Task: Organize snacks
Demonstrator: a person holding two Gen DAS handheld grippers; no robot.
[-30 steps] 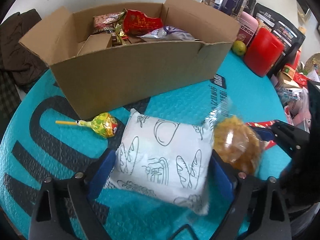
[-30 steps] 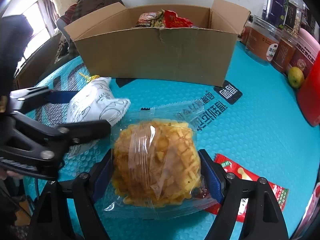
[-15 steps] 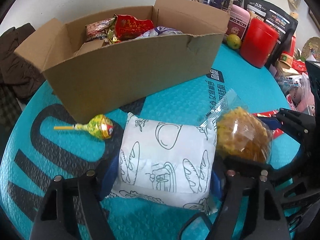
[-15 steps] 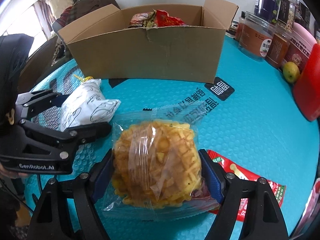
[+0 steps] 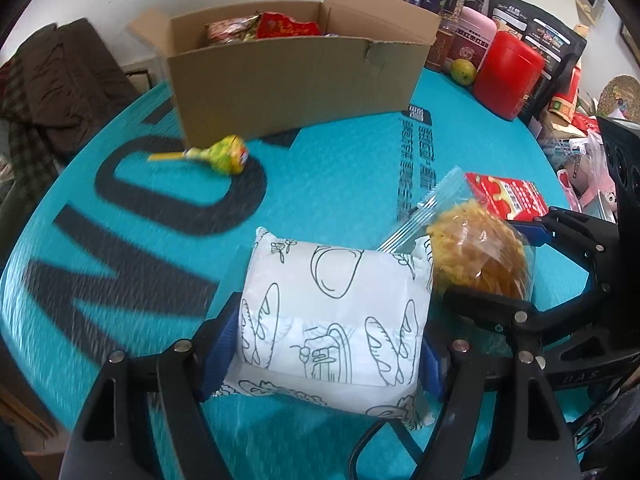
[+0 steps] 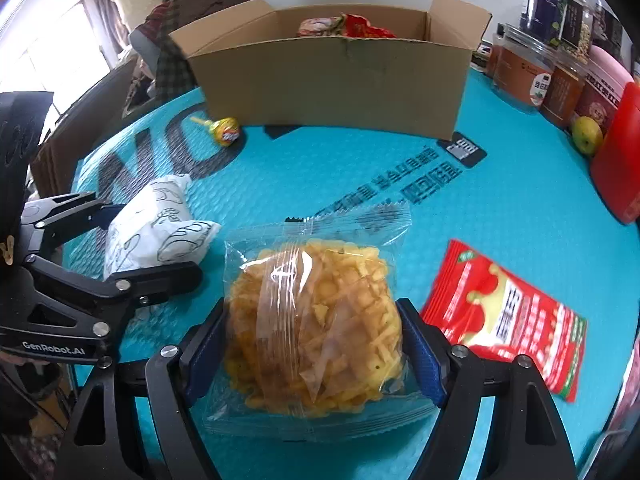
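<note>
**Left wrist view: both packets gripped, box ahead**

The white bread packet (image 5: pixel 332 320) is clamped in the left gripper (image 5: pixel 324 354); the yellow snack bag (image 6: pixel 312 332) is pinched in the right gripper (image 6: pixel 312 354), both short of the cardboard box (image 6: pixel 332 84). Both should be lifted clear of its near wall before release.

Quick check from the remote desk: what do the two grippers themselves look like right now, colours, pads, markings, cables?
Both match: black angular plastic frames with silver bolt heads and blue ribbed pads on the fingers. The left gripper has a black cable looping beneath it; its body reads "GenRobot.AI" in white in the right wrist view. The right gripper shows no cable. No sleeves or hands are clearly visible.
</note>
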